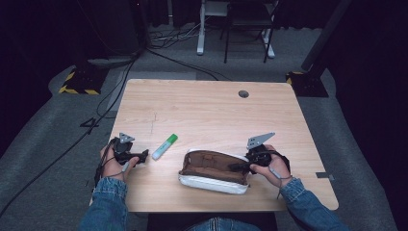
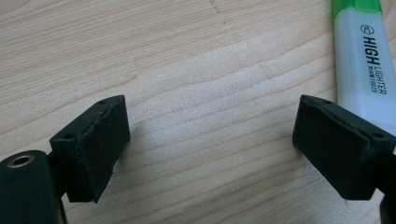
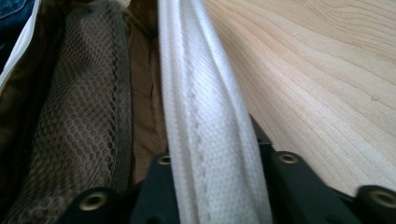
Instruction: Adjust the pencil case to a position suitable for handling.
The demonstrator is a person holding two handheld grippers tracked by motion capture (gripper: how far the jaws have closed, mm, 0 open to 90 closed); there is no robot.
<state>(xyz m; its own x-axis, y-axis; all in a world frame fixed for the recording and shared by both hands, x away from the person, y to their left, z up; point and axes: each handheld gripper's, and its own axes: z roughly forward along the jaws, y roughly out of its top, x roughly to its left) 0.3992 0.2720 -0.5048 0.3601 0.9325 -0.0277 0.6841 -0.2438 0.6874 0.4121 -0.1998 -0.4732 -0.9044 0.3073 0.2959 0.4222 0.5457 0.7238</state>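
Grippers are sitting near the worktop's front edge: our right gripper [image 1: 239, 166] is straddling the white rim of the open pencil case [image 1: 211, 182], one jaw inside over the brown mesh lining, one outside, though we cannot tell whether the pads are pressing. Our left gripper [image 1: 142, 156] is resting released near the front left corner, jaws wide apart, the green highlighter [image 1: 165, 146] lying just beside it
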